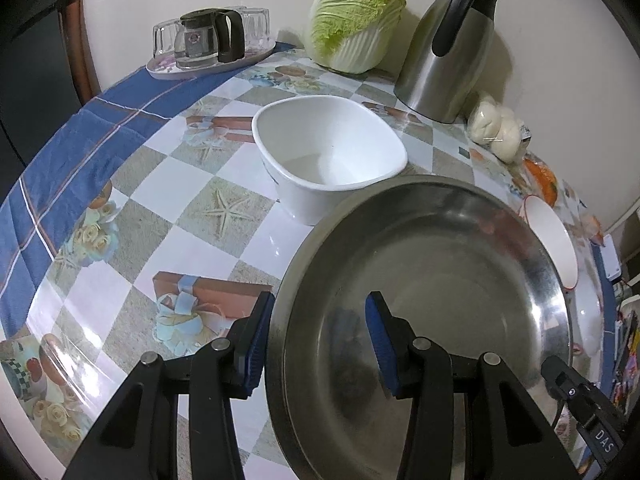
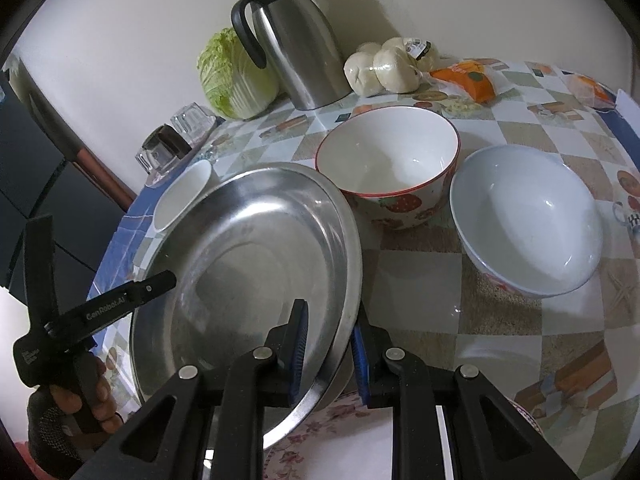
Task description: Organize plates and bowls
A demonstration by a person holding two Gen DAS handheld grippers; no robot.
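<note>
Both grippers angle steeply down at the steel plate (image 2: 256,240), left gripper (image 1: 320,344) and right gripper (image 2: 330,354) each with jaws grasping opposite rims.

The wide stainless-steel plate (image 1: 420,320) runs off the left wrist view's bottom edge and hides most of the red-rimmed white bowl (image 1: 554,240) behind it. In the right wrist view it covers part of the white squarish bowl (image 2: 182,196); the bun bag's label (image 2: 418,46) is unreadable.
</note>
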